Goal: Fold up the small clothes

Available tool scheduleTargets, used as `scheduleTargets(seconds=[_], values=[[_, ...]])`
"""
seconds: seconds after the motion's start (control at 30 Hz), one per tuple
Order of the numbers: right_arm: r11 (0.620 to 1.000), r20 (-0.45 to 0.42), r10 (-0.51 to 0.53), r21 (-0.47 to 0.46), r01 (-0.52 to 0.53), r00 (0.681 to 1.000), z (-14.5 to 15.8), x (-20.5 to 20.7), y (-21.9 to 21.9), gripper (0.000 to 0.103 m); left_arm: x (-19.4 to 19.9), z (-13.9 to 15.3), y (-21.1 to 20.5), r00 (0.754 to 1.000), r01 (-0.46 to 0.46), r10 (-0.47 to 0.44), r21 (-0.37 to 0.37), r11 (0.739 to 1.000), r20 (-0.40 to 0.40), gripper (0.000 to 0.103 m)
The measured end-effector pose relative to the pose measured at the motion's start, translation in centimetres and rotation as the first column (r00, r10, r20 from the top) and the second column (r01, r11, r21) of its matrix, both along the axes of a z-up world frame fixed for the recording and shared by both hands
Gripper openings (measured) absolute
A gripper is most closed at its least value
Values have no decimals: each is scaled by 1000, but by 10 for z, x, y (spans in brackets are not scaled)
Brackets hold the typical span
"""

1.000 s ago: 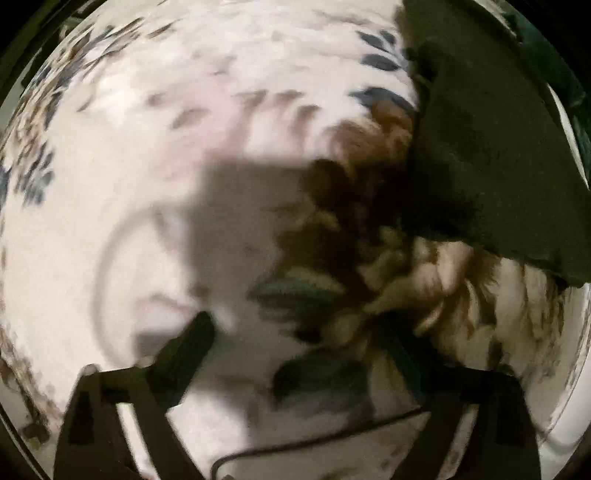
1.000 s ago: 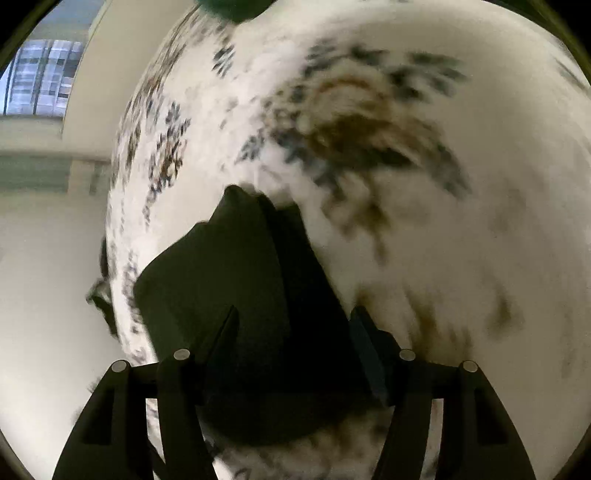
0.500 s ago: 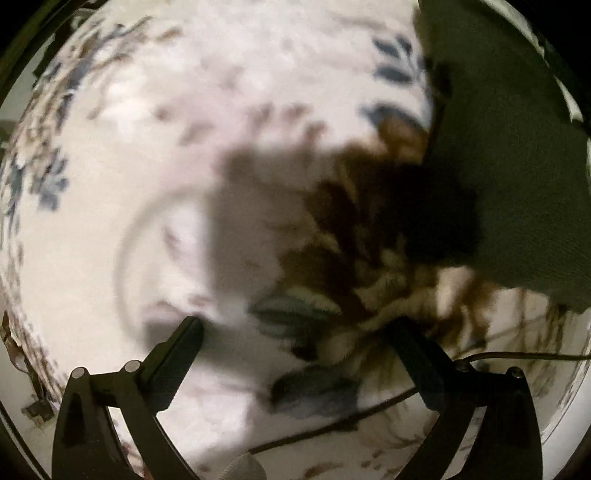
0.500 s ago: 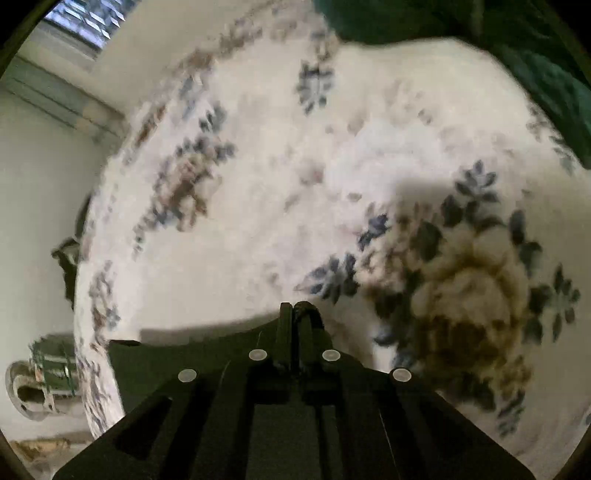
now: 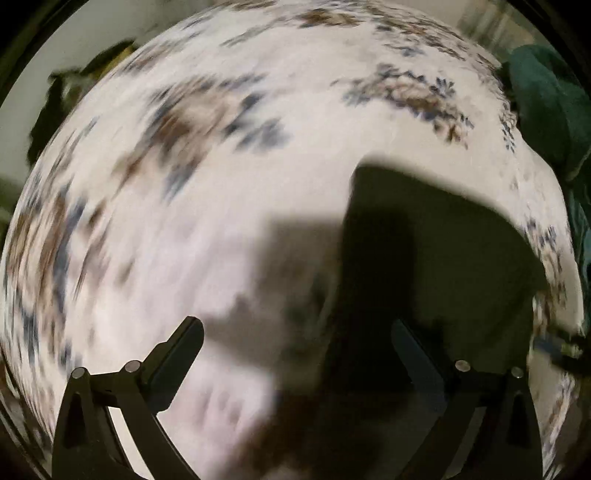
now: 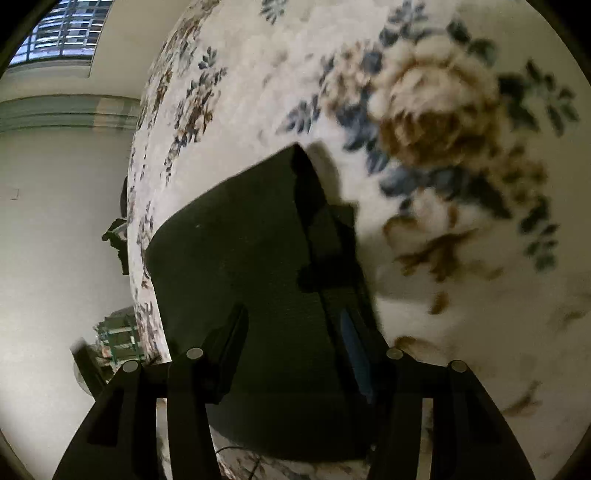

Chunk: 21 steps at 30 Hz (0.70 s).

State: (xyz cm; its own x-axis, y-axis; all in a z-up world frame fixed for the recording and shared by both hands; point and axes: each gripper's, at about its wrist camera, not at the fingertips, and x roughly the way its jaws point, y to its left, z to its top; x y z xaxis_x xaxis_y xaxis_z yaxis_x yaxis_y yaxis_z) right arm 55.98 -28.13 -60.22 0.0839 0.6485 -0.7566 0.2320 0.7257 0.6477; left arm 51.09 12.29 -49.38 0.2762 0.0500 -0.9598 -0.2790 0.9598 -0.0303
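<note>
A dark folded garment lies flat on the floral blanket near the bed's left edge. My right gripper hovers just over its near part, jaws opening, with the cloth under and between the fingers but not pinched. In the left wrist view the same garment fills the lower right, blurred by motion. My left gripper stands wide open above the garment's left edge and holds nothing; its right finger is over the dark cloth, its left finger over the blanket.
A heap of dark green clothes lies at the blanket's far right. The bed's edge runs down the left of the right wrist view, with a white wall, a barred window and floor clutter beyond. A thin cable lies near the garment.
The left gripper has swung across the blanket, so the garment now sits low between its fingers. The right gripper shut half a second ago and has spread over the garment again.
</note>
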Motion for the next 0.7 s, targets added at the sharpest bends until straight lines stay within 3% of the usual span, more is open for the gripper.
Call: scheduleTargets(seconds=[0.07,0.1,0.13,0.17,0.2,0.23,0.33,0.53,0.7], values=[[1000,7,-2,3,2,1000,-9,3,10,54,48,-20,-7,998,52,-52,5,999,-33,101],[1000,-1,6,-19,-6,1000,-14,6,14,54,53,-29,-3,997,66,-66,-4,998,-42,99],[999,-9,12,-48,-12,1000,-20,9,19,53,66,-36,-5,996,77,-78,-30,997,-48,76],[997,-8,7,-73,-8,1000,-24,10,24,40,74,-36,-8,996,76,-78,-52,996,-36,52],[995,1,1,-95,-1,1000,-25,10,26,29,81,-34,-6,997,70,-72,-94,993,-20,17],[993,13,0,-117,1,1000,-24,10,27,18,87,-32,-4,998,46,-50,-107,993,-29,16],[988,77,-36,-145,47,996,-7,4,20,7,87,-24,-2,999,37,-36,-130,991,17,13],[974,133,-94,-191,118,987,16,4,6,3,90,-42,-3,998,51,-53,-120,991,-14,12],[971,36,-36,-233,44,999,-16,23,16,3,93,-38,-4,998,52,-57,-140,989,-31,15]])
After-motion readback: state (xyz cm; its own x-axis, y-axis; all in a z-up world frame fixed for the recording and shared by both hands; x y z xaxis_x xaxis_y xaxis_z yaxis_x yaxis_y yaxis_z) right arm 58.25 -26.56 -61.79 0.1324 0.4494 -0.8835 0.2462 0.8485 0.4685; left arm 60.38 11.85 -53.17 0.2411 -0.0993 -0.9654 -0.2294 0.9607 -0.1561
